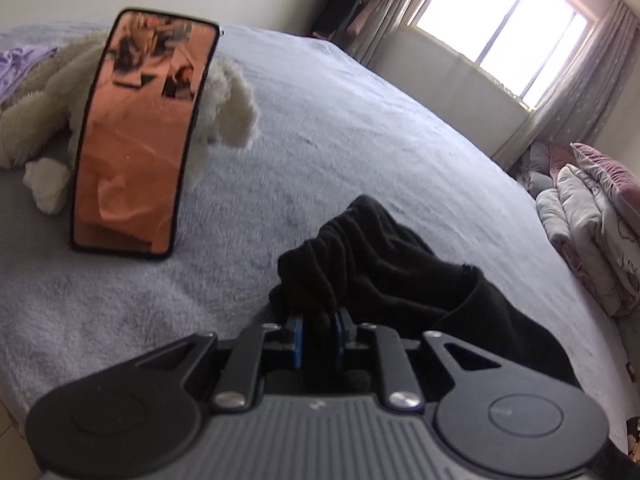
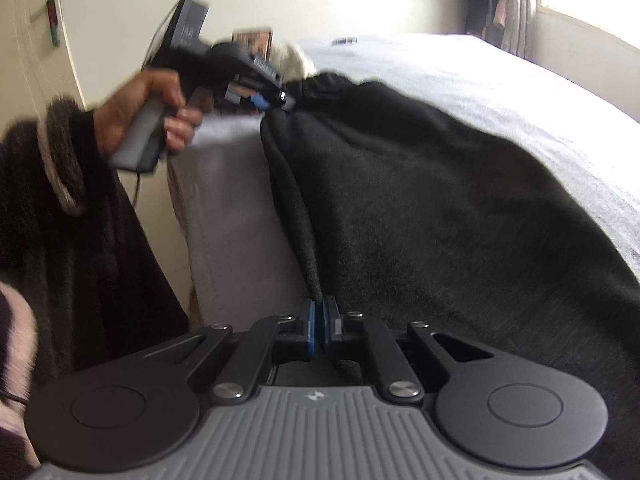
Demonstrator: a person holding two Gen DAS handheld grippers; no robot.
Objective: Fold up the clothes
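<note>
Black fleece garment (image 2: 440, 200), bunched, fuzzy grey bedspread (image 1: 360, 120)

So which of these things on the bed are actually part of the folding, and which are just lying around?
Part of the job:
- black garment, spread on the bed
- left claw, shut on its gathered edge
- right claw, shut on another edge

Just lying about:
- phone, standing up on the bed
- fluffy white toy behind it
- bedding pile by the window

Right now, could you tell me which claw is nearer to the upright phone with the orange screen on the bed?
Left. The left claw grips the black fleece garment just in front of the phone; the right claw holds the garment's edge farther away.
</note>
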